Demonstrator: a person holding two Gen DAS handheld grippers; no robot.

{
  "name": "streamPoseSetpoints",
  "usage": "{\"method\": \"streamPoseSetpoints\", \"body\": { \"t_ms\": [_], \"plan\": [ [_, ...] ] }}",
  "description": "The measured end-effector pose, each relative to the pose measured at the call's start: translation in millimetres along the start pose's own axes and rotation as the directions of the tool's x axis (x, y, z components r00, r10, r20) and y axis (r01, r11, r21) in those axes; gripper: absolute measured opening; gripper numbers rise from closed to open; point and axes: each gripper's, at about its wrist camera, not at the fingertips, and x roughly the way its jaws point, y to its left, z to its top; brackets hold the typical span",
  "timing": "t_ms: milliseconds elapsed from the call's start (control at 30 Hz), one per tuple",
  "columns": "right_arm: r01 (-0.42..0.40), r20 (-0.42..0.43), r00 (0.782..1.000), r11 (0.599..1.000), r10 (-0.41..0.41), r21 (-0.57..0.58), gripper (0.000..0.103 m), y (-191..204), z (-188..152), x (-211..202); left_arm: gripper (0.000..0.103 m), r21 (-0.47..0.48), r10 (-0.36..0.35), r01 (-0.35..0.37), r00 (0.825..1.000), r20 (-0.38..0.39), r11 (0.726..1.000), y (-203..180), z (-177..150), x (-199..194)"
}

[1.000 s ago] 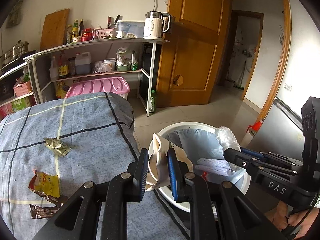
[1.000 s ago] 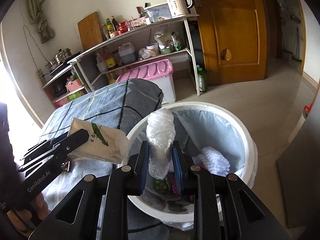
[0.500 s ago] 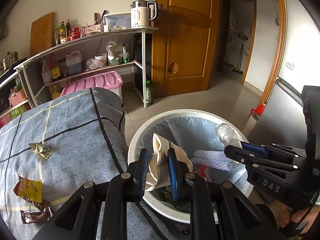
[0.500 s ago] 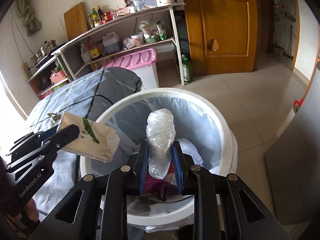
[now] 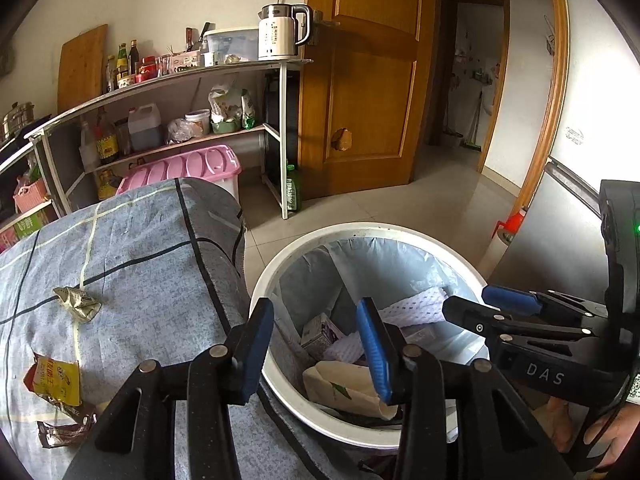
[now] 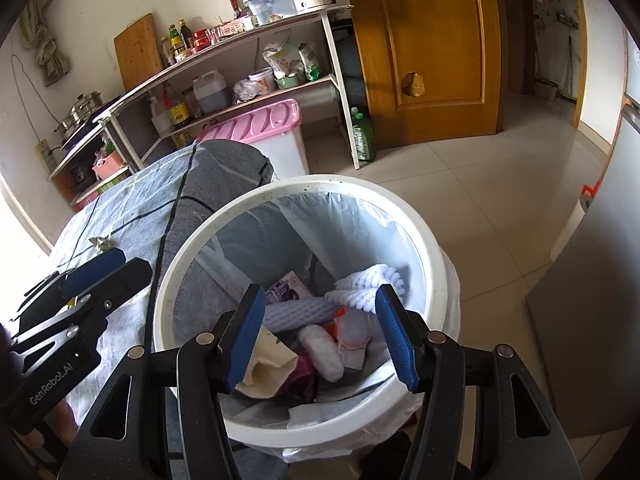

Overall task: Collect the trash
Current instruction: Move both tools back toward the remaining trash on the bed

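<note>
Opening both tongs, left (image 5: 316,344) and right (image 6: 320,336), with nothing between them, I see the paper bag (image 5: 344,388) in the bin (image 5: 360,232). Crumpled wrappers (image 5: 76,304) at left on the tabletop (image 5: 140,272) look light, crinkly; I'd pinch a raised fold.

Left gripper (image 5: 316,346) angles downward, jaws opening, nothing between them. Right gripper (image 6: 320,334) alongside, tilted down too, jaws opening and empty. A hand (image 5: 600,438) grips its handle.
</note>
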Motion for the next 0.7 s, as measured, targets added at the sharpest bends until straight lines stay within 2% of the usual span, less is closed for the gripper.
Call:
{"method": "streamPoseSetpoints", "body": {
  "t_ms": [267, 433, 633, 700],
  "plan": [
    [-0.024, 0.021, 0.999, 1.0, 0.024, -0.019, 0.058, 17, -3, -9, 0.044, -0.036, 0.019, -0.018, 0.999, 0.028, 0.999, 19, -3, -23],
    [-0.076, 0.028, 0.997, 0.996, 0.078, -0.042, 0.058, 36, -5, -13, 0.046, -0.061, 0.054, -0.051, 0.997, 0.051, 0.997, 39, -11, -41],
    [-0.109, 0.028, 0.993, 0.989, 0.112, -0.096, 0.058, 67, -8, -10, 0.046, -0.12, 0.132, -0.124, 0.989, 0.064, 0.985, 75, -22, -63],
    [-0.127, 0.02, 0.991, 0.986, 0.13, -0.111, 0.058, 78, -10, -7, 0.046, -0.138, 0.177, -0.166, 0.982, 0.073, 0.977, 89, -26, -71]
  ]
}}
